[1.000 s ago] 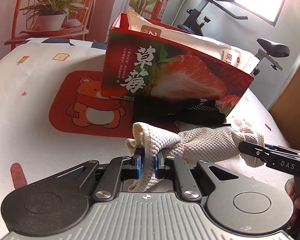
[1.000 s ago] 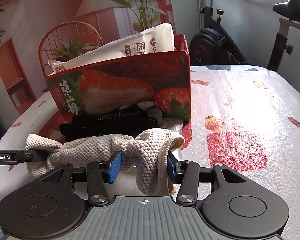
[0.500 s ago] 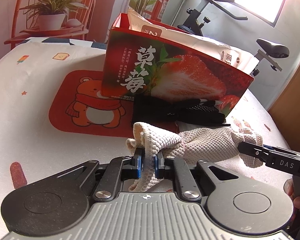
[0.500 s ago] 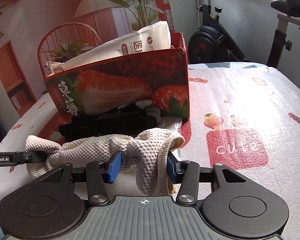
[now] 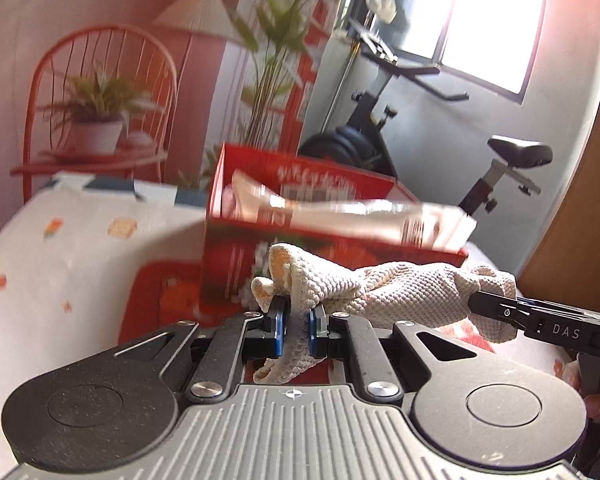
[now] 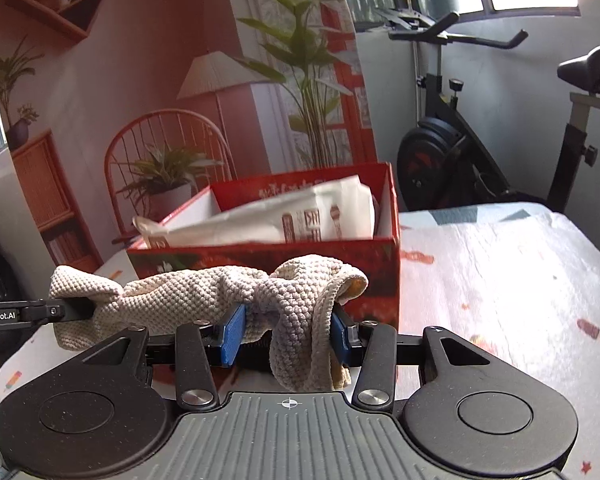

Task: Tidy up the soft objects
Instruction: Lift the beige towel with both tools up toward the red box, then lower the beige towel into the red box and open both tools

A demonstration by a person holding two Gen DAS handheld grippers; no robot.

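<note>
Cloth lifted off the worktop, strung between both claws

The left claw (image 5: 296, 330) is clamped on one end of the knit cloth (image 5: 400, 292), and the right claw (image 6: 286, 334), set wider, holds the other bunched end. Half a second ago the cloth sagged low; now it hangs level with the strawberry box (image 6: 380, 264) rim, hiding the black gloves.

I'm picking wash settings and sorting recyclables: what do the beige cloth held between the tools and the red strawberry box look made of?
The beige cloth looks like soft woven textile, likely cotton or microfiber: matte, with a bumpy waffle texture, and it sags between the left tool and the right tool. The red strawberry box looks like printed cardboard: thin stiff walls, white inside, slightly glossy outside.
</note>
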